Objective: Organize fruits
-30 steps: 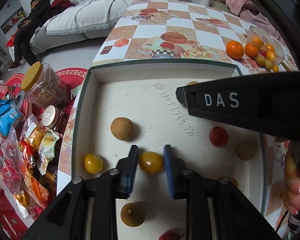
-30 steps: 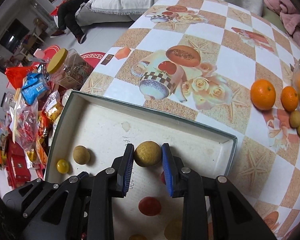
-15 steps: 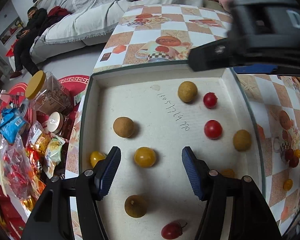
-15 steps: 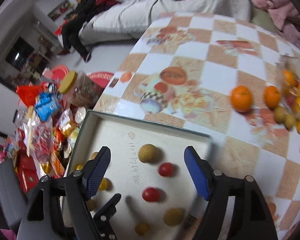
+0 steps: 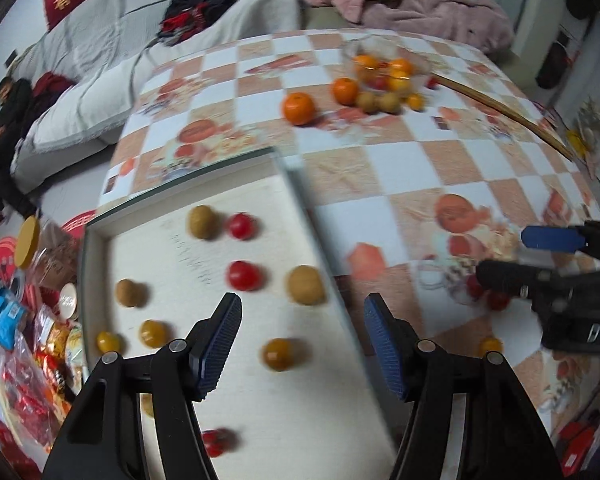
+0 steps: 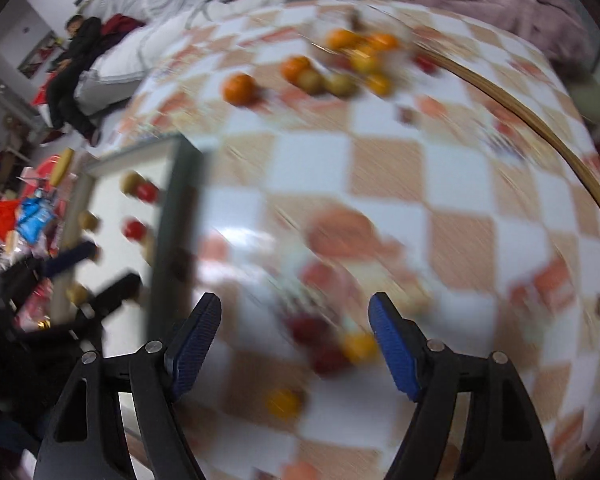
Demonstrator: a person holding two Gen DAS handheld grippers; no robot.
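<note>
A white tray holds several small fruits: brown longans, red tomatoes and yellow ones. My left gripper is open and empty above the tray's right rim. My right gripper is open and empty over the checked tablecloth to the right of the tray. Blurred red tomatoes and a yellow fruit lie below it. The left wrist view shows the right gripper at the right edge. The right wrist view shows the left gripper at the left.
Oranges and a glass bowl of mixed fruit sit at the table's far side. A thin bamboo stick lies near the right edge. Snack bags and a jar are on the floor at left. A person sits by the sofa.
Both grippers opened and let go of a yellow fruit and a brown longan in the tray. Both then swung right, the right one out over the tablecloth.
</note>
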